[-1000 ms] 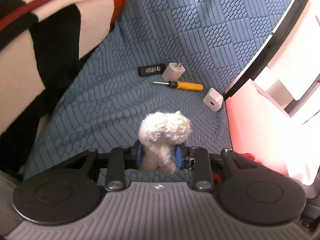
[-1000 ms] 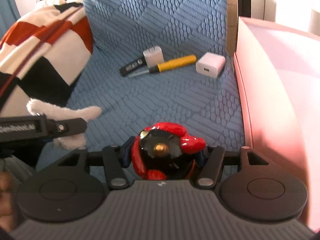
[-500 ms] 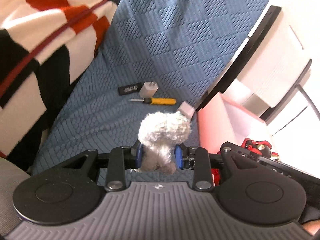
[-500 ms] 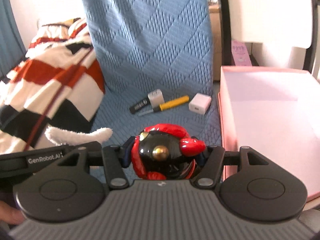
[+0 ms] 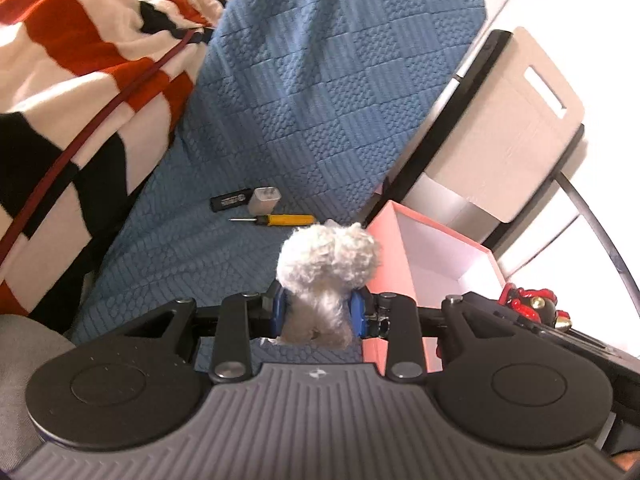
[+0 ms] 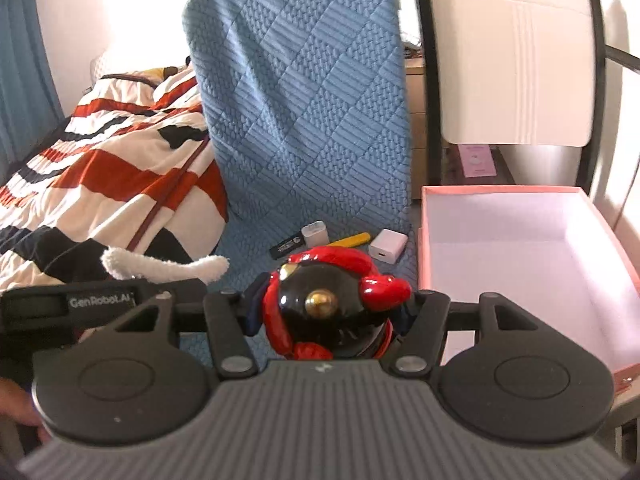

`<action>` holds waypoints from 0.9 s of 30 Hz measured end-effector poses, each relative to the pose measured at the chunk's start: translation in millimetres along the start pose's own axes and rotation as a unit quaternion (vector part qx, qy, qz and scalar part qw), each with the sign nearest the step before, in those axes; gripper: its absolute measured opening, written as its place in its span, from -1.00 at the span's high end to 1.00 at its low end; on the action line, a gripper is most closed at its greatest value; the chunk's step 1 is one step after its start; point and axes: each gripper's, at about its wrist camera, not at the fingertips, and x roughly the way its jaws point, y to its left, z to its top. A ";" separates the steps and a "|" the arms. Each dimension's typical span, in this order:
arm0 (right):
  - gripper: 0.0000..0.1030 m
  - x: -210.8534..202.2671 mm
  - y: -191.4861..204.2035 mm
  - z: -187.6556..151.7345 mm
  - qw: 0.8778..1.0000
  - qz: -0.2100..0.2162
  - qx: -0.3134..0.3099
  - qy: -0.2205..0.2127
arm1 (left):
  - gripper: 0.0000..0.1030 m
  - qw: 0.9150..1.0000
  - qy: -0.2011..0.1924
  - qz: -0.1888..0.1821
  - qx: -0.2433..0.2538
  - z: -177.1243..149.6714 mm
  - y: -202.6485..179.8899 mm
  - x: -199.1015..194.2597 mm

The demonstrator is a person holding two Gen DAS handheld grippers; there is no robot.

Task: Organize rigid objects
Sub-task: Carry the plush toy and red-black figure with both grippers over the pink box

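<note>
Two tongs are both clamped: left tongs on a fluffy toy hiding a white charger, right tongs on a red-black figurine, pink box at two o'clock.

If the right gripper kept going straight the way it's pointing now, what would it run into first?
Most likely the blue quilted chair cover. The right gripper, shut on the red and black figurine, aims just past the yellow screwdriver and white charger on the seat. Depth is uncertain; the pink box sits off to the right.
</note>
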 end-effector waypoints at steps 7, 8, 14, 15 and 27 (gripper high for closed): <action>-0.19 -21.4 -19.7 -0.7 1.000 -0.024 0.011 -0.010 | 0.29 0.999 0.007 -0.022 0.023 -3.2 -34.8 1.1; -0.19 -24.9 -23.1 0.0 0.999 -0.029 0.013 -0.013 | 0.29 0.999 0.007 -0.026 0.027 -3.9 -40.1 3.0; -0.19 -44.7 -45.8 1.3 0.998 -0.050 0.025 -0.029 | 0.29 0.998 0.015 -0.051 0.045 -8.8 -75.7 12.8; -0.19 -47.1 -49.7 0.9 0.998 -0.055 0.026 -0.030 | 0.29 0.997 0.016 -0.054 0.049 -9.7 -82.5 14.5; -0.19 -71.6 -107.3 -6.5 0.993 -0.099 0.058 -0.035 | 0.29 0.992 0.042 -0.097 0.074 -20.8 -148.4 45.5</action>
